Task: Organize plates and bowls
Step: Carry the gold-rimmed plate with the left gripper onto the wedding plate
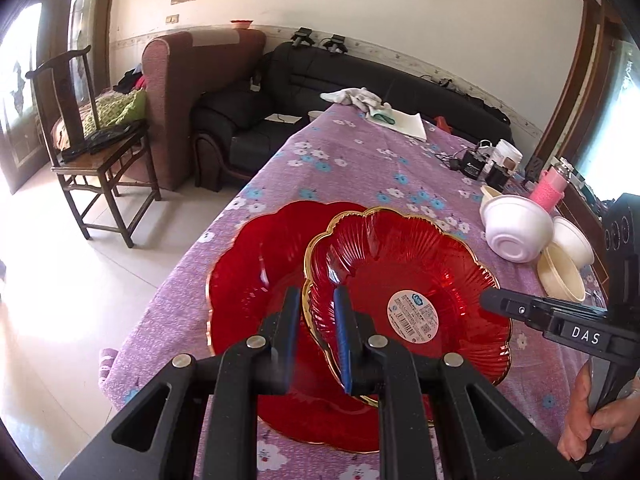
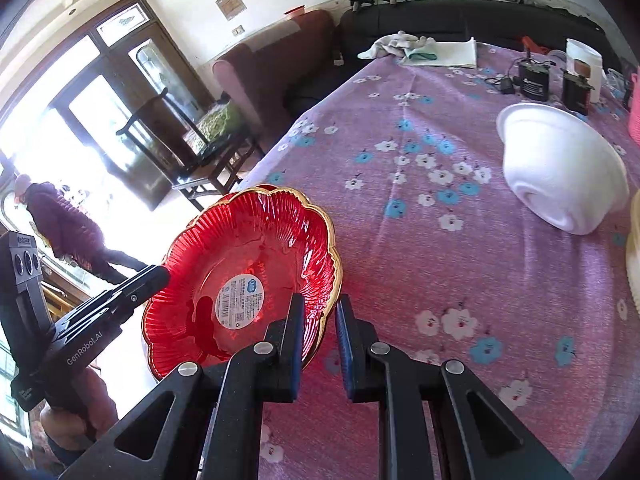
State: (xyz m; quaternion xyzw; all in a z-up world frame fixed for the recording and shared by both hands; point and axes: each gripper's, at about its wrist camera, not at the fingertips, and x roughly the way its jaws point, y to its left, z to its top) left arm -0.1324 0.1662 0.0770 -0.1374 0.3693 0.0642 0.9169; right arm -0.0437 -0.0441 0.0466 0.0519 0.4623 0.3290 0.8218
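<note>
A red glass plate with a gold scalloped rim and a white label (image 1: 412, 280) is held tilted above a second red plate (image 1: 248, 280) that lies on the purple flowered tablecloth. My left gripper (image 1: 316, 300) is shut on the upper plate's left rim. My right gripper (image 2: 318, 308) is shut on the same plate's (image 2: 240, 272) right rim; its fingers also show in the left wrist view (image 1: 520, 310). A white bowl (image 1: 516, 228) lies upside down to the right, also in the right wrist view (image 2: 560, 168). Cream bowls (image 1: 564, 268) lie beside it.
Black boxes, cables and a white jar (image 1: 506, 156) stand at the table's far right, a pink cup (image 1: 548, 190) near them. A cloth and paper (image 1: 380, 108) lie at the far end. A wooden chair (image 1: 92, 152) and sofas stand left of the table. A person (image 2: 68, 224) stands by the door.
</note>
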